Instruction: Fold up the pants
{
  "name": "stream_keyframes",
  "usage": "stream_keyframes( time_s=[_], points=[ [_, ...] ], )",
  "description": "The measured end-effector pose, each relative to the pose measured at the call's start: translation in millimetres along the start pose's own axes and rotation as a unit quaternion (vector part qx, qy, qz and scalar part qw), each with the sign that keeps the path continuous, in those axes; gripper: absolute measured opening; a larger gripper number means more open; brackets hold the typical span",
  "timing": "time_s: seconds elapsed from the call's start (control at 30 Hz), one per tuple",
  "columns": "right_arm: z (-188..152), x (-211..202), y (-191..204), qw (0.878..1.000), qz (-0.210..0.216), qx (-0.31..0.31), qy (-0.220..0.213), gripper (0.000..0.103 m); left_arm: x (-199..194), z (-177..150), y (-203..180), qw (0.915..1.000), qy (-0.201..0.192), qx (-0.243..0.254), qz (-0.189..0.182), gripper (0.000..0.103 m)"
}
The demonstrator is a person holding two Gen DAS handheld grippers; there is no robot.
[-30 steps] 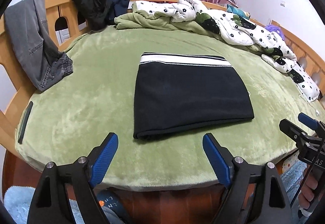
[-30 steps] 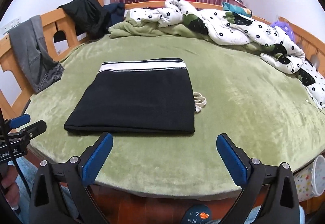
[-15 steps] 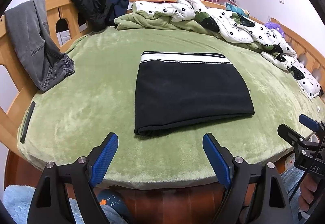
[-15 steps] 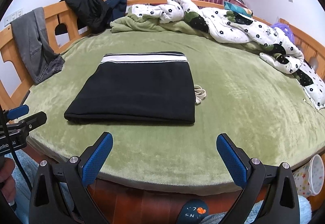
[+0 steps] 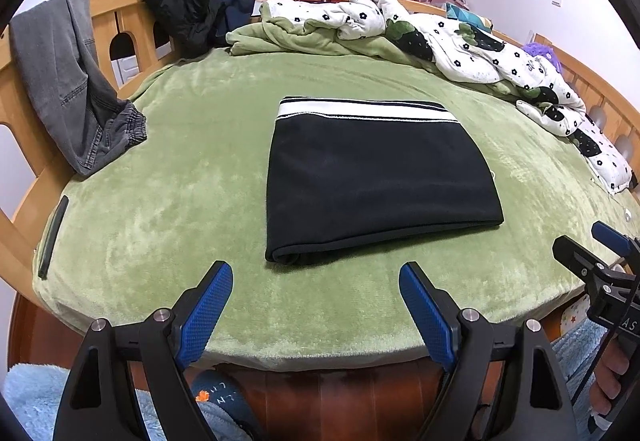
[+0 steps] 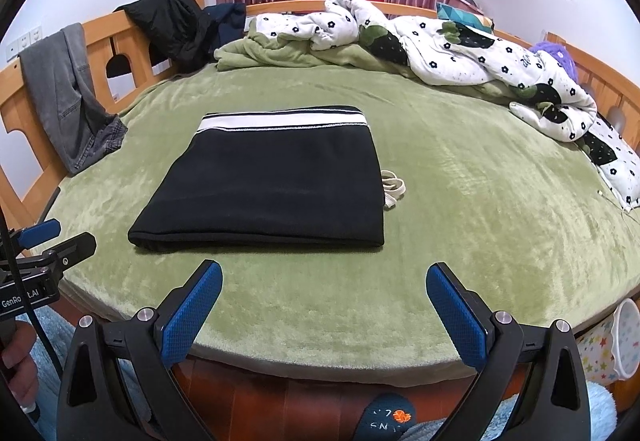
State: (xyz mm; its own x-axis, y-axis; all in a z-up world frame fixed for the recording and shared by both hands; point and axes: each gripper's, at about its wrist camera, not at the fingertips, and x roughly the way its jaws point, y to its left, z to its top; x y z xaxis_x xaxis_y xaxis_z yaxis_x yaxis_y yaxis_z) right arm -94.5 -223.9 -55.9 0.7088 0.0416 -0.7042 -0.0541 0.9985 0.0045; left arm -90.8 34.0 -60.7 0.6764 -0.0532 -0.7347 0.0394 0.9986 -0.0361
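Observation:
Black pants (image 5: 376, 181) with a white-striped waistband lie folded into a flat rectangle on the green bed cover (image 5: 160, 201). They also show in the right wrist view (image 6: 272, 189), with a white drawstring (image 6: 393, 187) sticking out at their right side. My left gripper (image 5: 316, 305) is open and empty, held over the bed's near edge, short of the pants' near fold. My right gripper (image 6: 324, 305) is open and empty, also over the near edge. Each gripper shows at the other view's side.
Grey jeans (image 5: 76, 81) and a black jacket (image 5: 180, 9) hang over the wooden bed rail on the left. A flowered duvet (image 5: 480, 41) and green blanket are heaped along the back and right. A dark flat object (image 5: 54, 237) lies at the bed's left edge.
Both grippers have drawn back slightly and risen from the bed; the pants lie unmoved. Both stay open.

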Motion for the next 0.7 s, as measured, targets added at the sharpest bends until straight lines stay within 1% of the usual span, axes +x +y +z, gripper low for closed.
stream_keyframes(
  time_s=[0.7],
  points=[
    [1.7,-0.3,0.3,1.000,0.001,0.012,-0.006,0.100,-0.6,0.0,-1.2,1.0000,-0.002,-0.001,-0.003,0.084]
  ],
)
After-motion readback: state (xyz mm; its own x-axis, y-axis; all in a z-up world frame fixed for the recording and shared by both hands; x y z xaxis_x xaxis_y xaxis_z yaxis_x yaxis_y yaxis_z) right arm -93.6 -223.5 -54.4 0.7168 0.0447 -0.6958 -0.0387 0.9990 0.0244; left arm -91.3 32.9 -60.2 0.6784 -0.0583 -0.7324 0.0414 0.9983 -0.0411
